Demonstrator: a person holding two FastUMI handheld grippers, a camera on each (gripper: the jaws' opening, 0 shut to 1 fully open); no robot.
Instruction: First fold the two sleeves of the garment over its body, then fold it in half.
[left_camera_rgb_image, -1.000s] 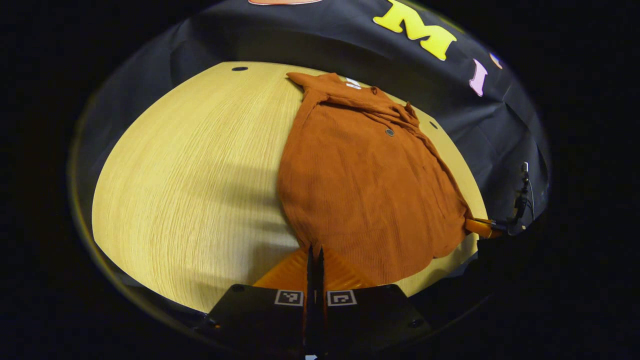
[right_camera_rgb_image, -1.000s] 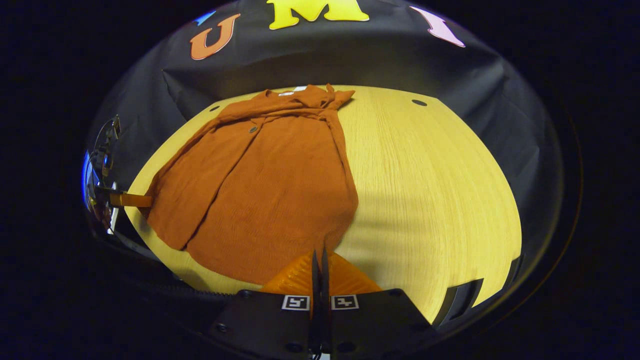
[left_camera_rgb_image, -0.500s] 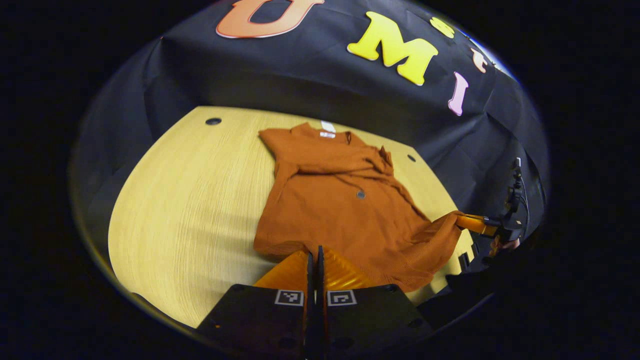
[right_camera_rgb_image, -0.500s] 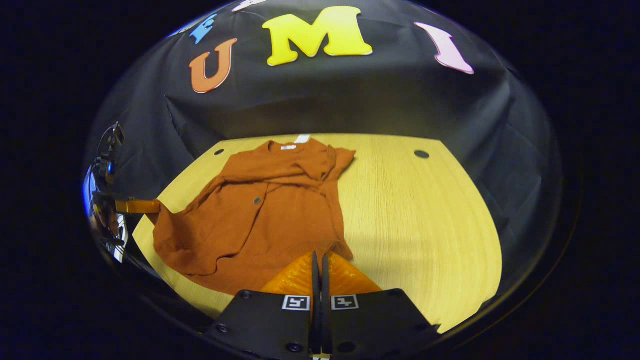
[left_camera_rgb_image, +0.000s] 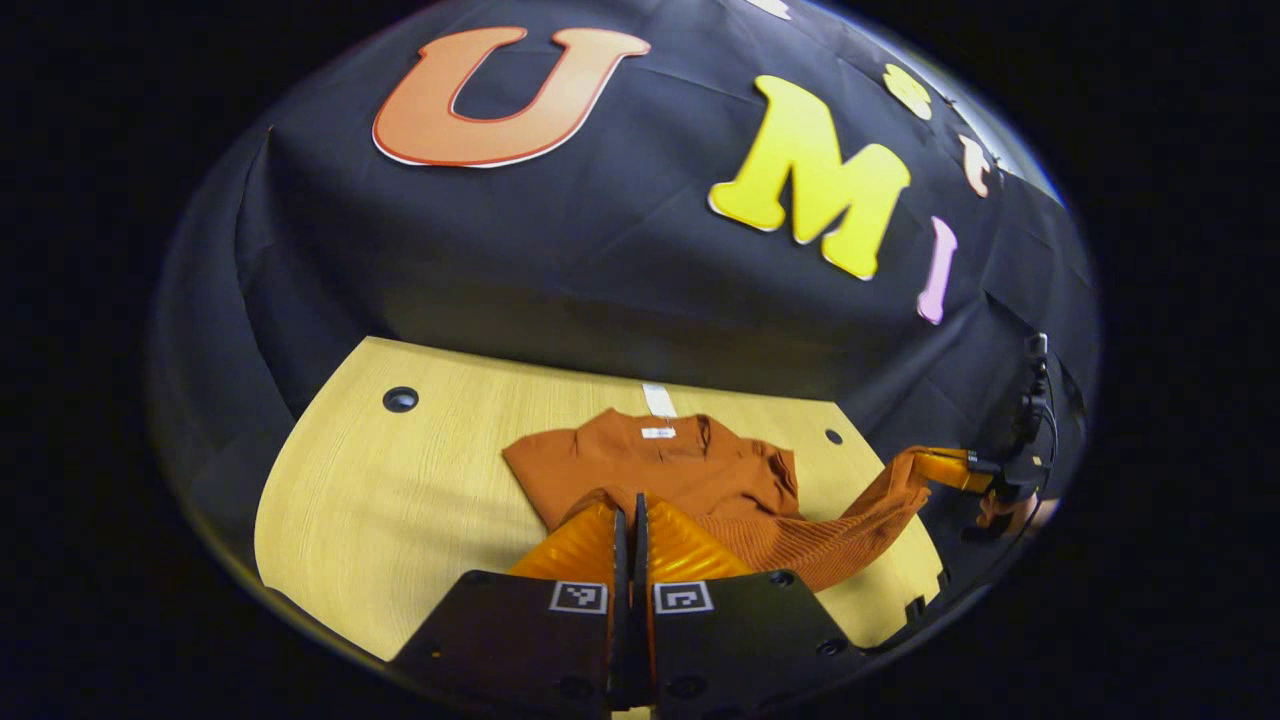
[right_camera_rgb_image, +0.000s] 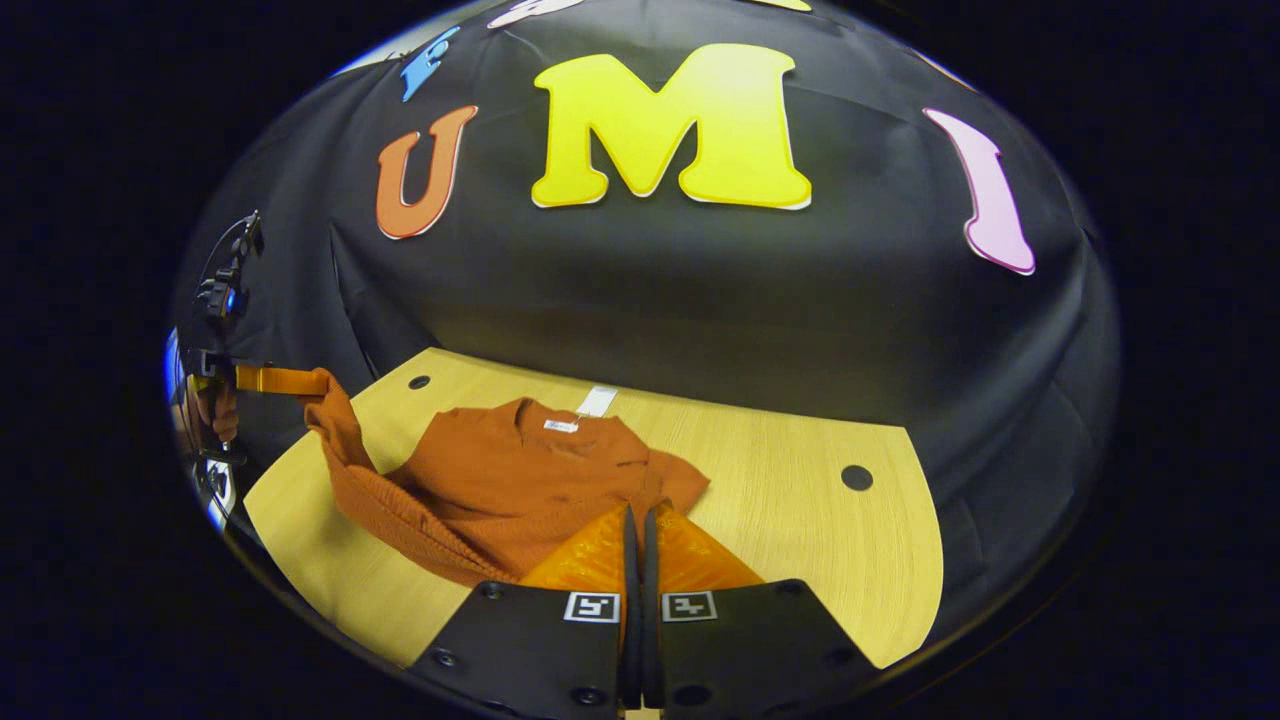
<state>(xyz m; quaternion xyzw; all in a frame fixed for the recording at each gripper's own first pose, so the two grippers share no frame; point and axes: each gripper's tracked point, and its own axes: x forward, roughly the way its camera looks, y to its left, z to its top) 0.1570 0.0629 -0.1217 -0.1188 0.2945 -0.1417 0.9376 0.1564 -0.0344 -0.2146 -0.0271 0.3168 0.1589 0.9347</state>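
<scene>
Two tools, left (left_camera_rgb_image: 630, 525) and right (right_camera_rgb_image: 637, 530), each pinch shut on the rust-orange shirt's (left_camera_rgb_image: 690, 475) hem, lifted between them, while its collar end (label showing) lies ahead on the worktop (left_camera_rgb_image: 400, 500).

The tabletop (left_camera_rgb_image: 380, 500) is pale, straight-grained wood with a curved near edge, backed by the black cloth wall. A rust-orange garment (left_camera_rgb_image: 660, 470) lies on it toward the far side, collar and white neck tag facing the wall; its upper part rests flat while its lower cloth rises off the wood. A strip of white tape (left_camera_rgb_image: 658, 399) sits just behind the collar. Dark round holes (left_camera_rgb_image: 400, 399) mark the far corners. In the right gripper view, bare wood (right_camera_rgb_image: 800, 530) spreads beside the garment (right_camera_rgb_image: 520, 480).
</scene>
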